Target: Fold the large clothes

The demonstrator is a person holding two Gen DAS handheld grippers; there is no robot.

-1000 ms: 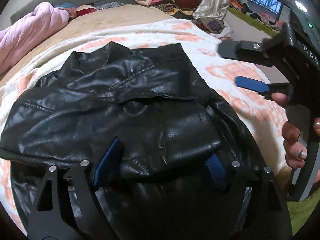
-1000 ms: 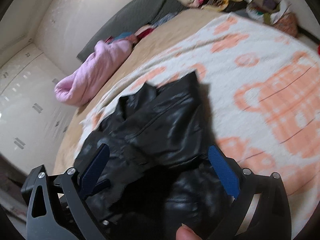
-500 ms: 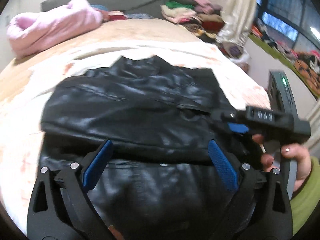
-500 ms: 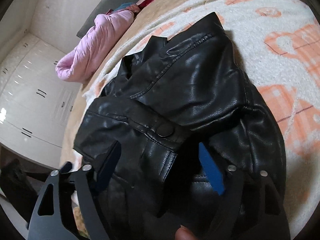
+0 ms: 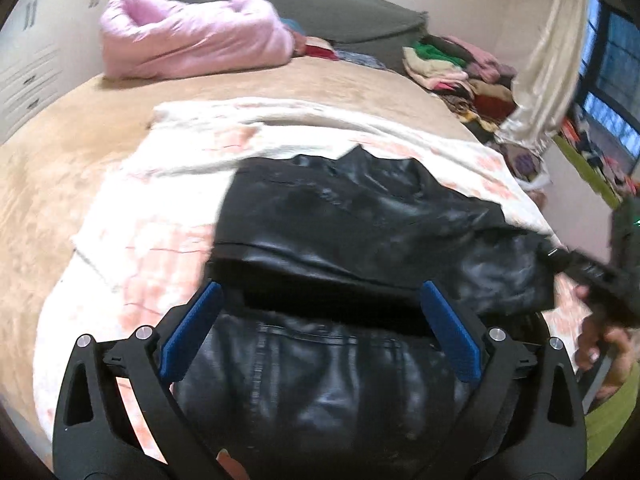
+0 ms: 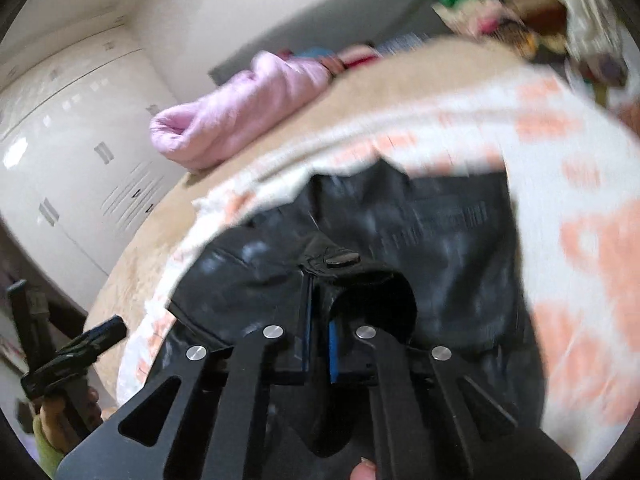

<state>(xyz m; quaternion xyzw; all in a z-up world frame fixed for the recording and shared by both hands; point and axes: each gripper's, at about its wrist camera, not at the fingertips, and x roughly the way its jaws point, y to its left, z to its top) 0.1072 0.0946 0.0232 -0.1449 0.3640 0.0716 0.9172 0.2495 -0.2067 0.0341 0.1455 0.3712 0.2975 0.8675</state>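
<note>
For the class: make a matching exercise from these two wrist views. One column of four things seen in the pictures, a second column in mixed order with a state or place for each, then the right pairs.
Things
1. left hand-held gripper
2. right hand-held gripper
3. black leather jacket
4. pink bedding roll

States or places
A. shut on a jacket cuff
B. lying near the grey headboard
C. open, holding nothing
D. spread on the white and orange blanket

Pairs: 1-C, 2-A, 3-D, 4-B
</note>
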